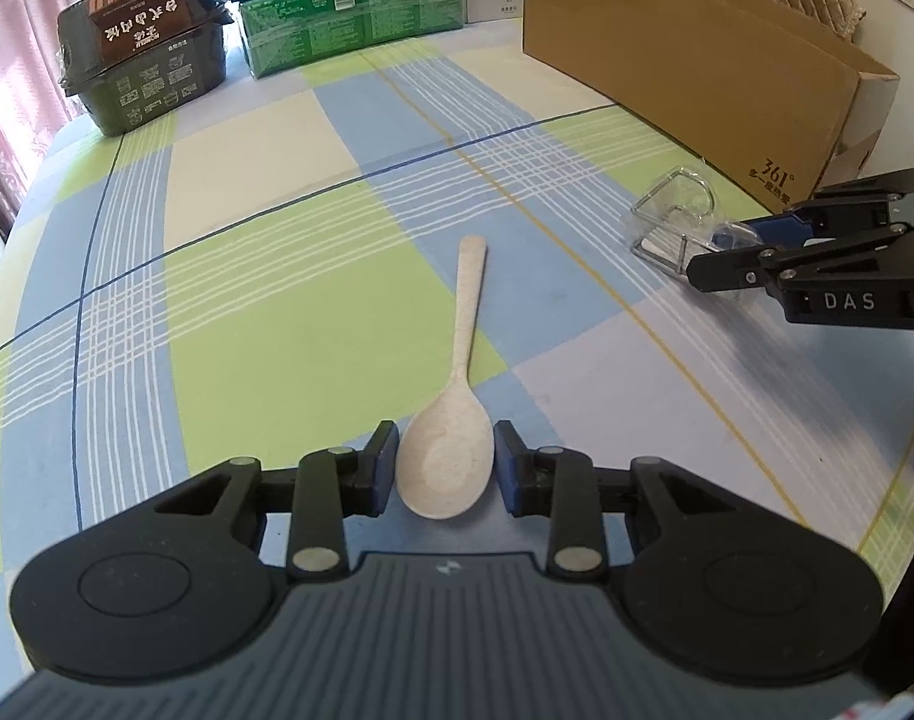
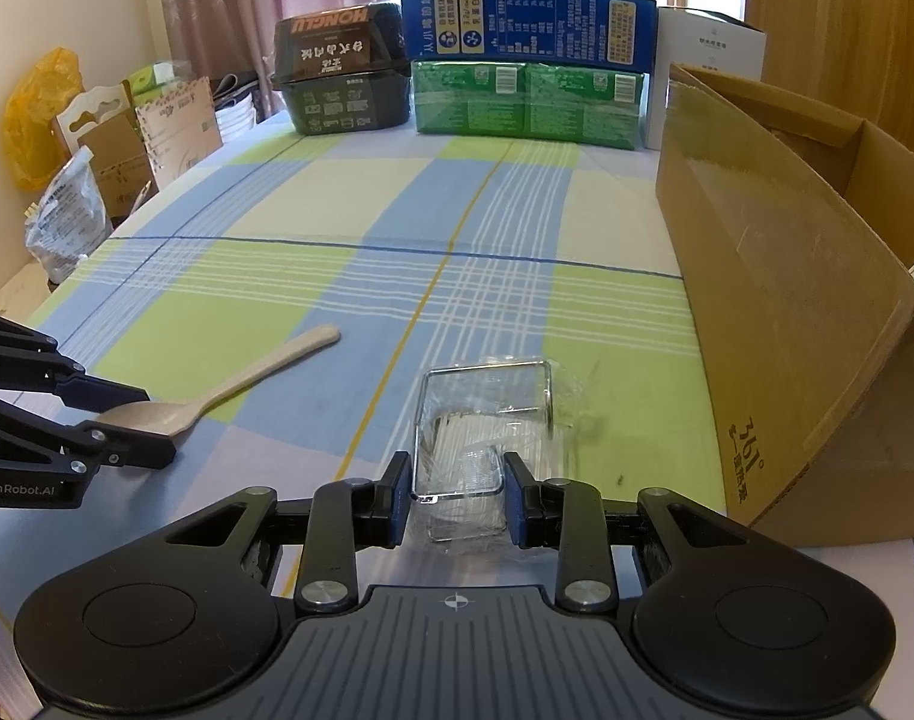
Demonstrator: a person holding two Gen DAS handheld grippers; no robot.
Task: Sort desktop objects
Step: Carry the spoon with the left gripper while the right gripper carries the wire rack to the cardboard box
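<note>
A beige spoon point(image 1: 457, 420) lies on the checked tablecloth, bowl toward me, handle pointing away. My left gripper point(image 1: 444, 468) is open with its jaws on either side of the spoon's bowl, close to it. The spoon also shows in the right wrist view point(image 2: 216, 396). A clear plastic box point(image 2: 487, 426) lies on the cloth beside the cardboard box. My right gripper point(image 2: 457, 495) is open with its jaws on either side of the clear box's near end. The clear box point(image 1: 679, 222) and the right gripper point(image 1: 733, 258) show at the right of the left wrist view.
An open brown cardboard box point(image 2: 787, 312) stands along the right side of the table. At the far end stand a black food carton point(image 2: 342, 72), green packs point(image 2: 529, 102) and a blue box point(image 2: 529, 30). Bags and cartons point(image 2: 96, 168) sit beyond the table's left edge.
</note>
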